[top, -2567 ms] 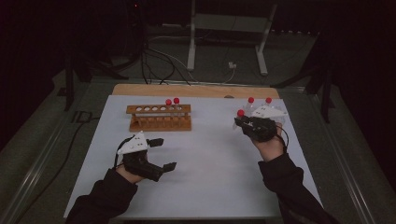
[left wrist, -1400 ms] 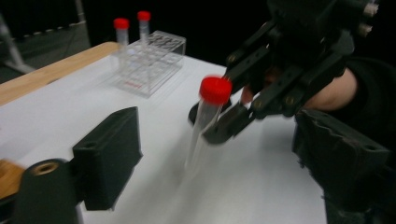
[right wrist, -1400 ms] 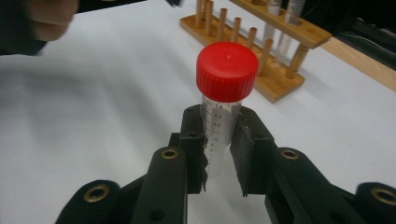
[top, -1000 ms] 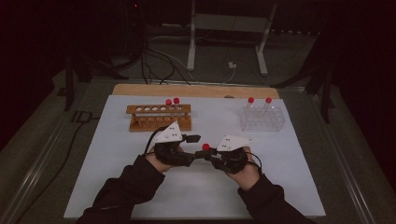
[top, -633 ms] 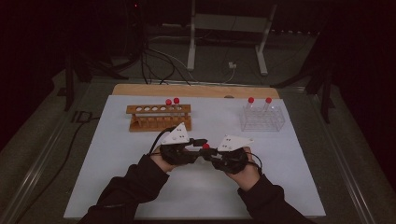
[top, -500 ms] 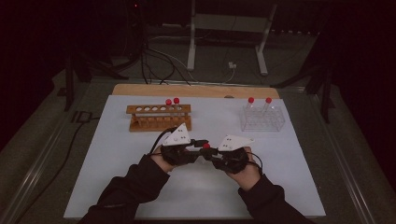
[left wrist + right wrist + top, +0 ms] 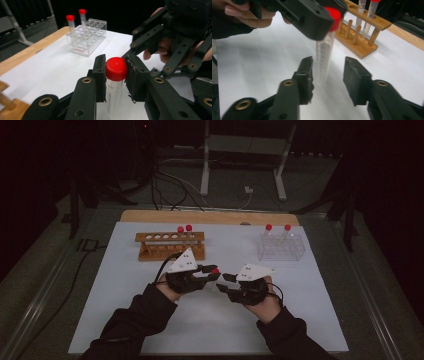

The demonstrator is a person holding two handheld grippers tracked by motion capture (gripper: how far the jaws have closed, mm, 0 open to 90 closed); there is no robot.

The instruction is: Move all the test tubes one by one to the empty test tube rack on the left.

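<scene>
My left gripper [image 7: 212,273] is clamped on a red-capped tube [image 7: 115,82], pads pressed just under the cap, holding it upright above the white mat [image 7: 125,320] near the table's middle. My right gripper [image 7: 327,75] faces it from just beside; its jaws have just been opening and now stand apart, the tube's lower body between them, untouched as far as I can tell.

Going left to right, behind my left hand sits the wooden rack [image 7: 170,245] with two red-capped tubes at its right end, close enough to crowd any move away from me. Farther right stands the clear plastic rack [image 7: 281,247], also with two capped tubes, well apart from my grippers. Open mat lies to either side and toward me. A bare wooden strip [image 7: 210,217] edges the far side.
</scene>
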